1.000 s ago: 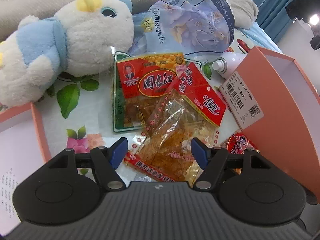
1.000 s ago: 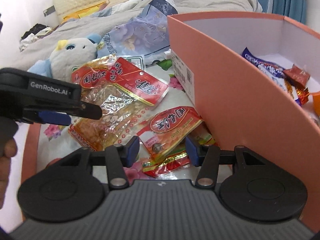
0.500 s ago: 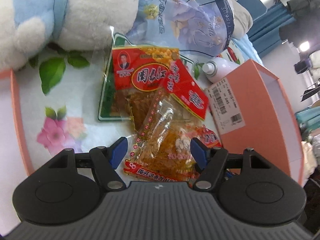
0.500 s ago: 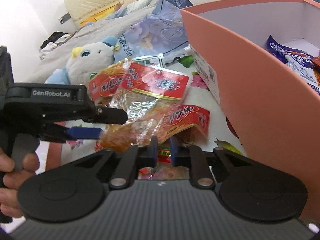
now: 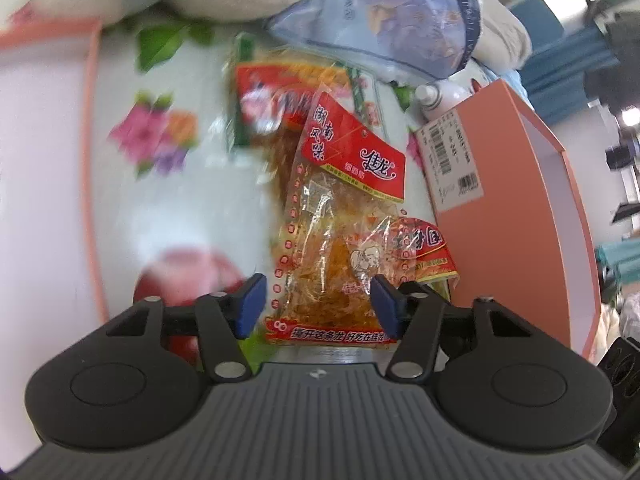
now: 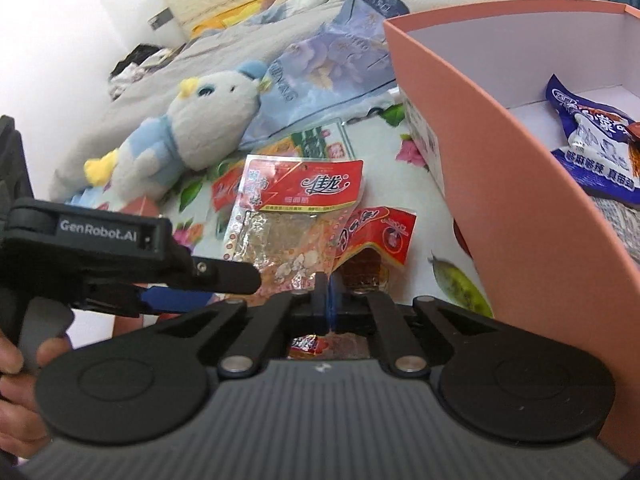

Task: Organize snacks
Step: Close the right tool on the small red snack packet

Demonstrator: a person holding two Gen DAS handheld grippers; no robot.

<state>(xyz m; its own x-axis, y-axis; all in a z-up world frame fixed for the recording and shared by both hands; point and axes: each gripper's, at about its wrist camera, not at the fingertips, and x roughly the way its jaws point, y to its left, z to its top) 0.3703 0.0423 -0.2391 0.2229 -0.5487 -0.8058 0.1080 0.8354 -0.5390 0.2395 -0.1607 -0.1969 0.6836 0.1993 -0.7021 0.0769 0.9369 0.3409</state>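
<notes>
While the left gripper [image 5: 318, 306] hangs with its fingers spread wide on either side of a clear snack bag [image 5: 334, 248] on the flowered sheet [image 5: 176, 208], the right gripper [image 6: 329, 304] is pinched together on a small red packet [image 6: 374, 240]. That packet sits just beside the pink box [image 6: 520, 184], which already holds a blue bag [image 6: 592, 140].

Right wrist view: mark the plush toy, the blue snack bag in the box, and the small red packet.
plush toy [image 6: 208, 120], right wrist view, on its white belly.
blue snack bag [image 6: 592, 140], right wrist view, on its printed front.
small red packet [image 6: 380, 232], right wrist view, on its red header.
</notes>
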